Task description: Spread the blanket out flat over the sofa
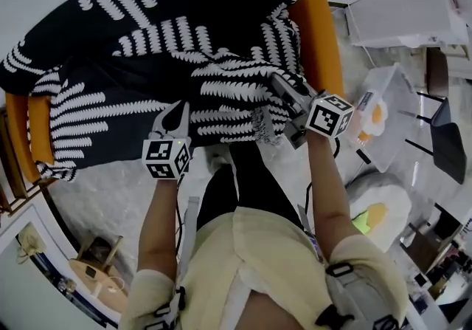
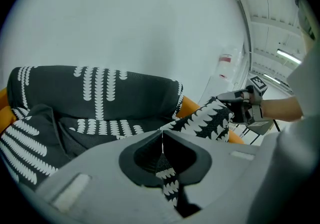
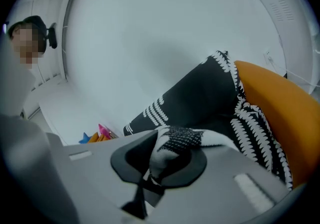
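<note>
Black-and-white blanket (image 1: 184, 63) lies draped over the orange sofa (image 1: 321, 33) — its near edge bunched and lifted. My left hand-held gripper (image 1: 175, 113) is clamped on that edge; my right hand-held gripper (image 1: 287, 92) pinches a fold of it further along.

There's the orange sofa (image 1: 322, 33) on the pale floor (image 1: 110, 196). The black-and-white patterned blanket (image 1: 184, 40) lies right across it, covering seat and back. It's rumpled and folded along the front edge, and only the sofa's orange ends peek out at either side.
</note>
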